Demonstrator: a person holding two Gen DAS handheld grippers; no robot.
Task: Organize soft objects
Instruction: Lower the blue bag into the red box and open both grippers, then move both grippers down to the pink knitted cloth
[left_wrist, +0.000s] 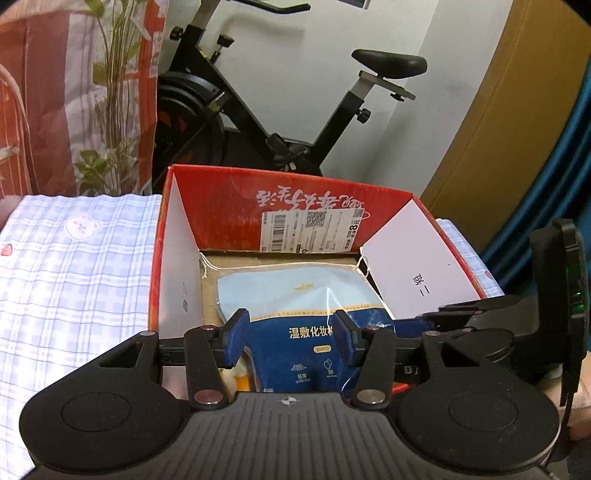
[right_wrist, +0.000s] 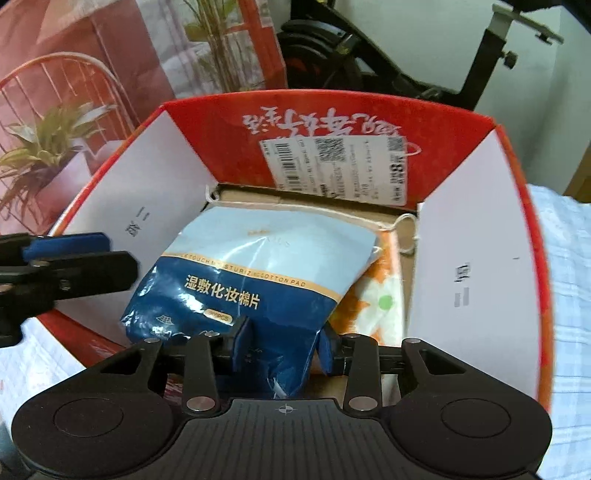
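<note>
R gripper (right_wrist: 283, 345) clamps blue cotton-pad bag (right_wrist: 258, 273) inside red box (right_wrist: 369, 122); orange pkg (right_wrist: 384, 295) beside it.

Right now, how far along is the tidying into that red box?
Already in the red box: an orange-and-white soft pack. In hand: the right gripper pinches the blue cotton-pad bag, lowered inside. Left: release it. The left gripper holds nothing.

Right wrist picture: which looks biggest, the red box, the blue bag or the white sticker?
1. red box
2. blue bag
3. white sticker
The bag lies nearer the camera, so it looks a bit bigger than it is.
</note>
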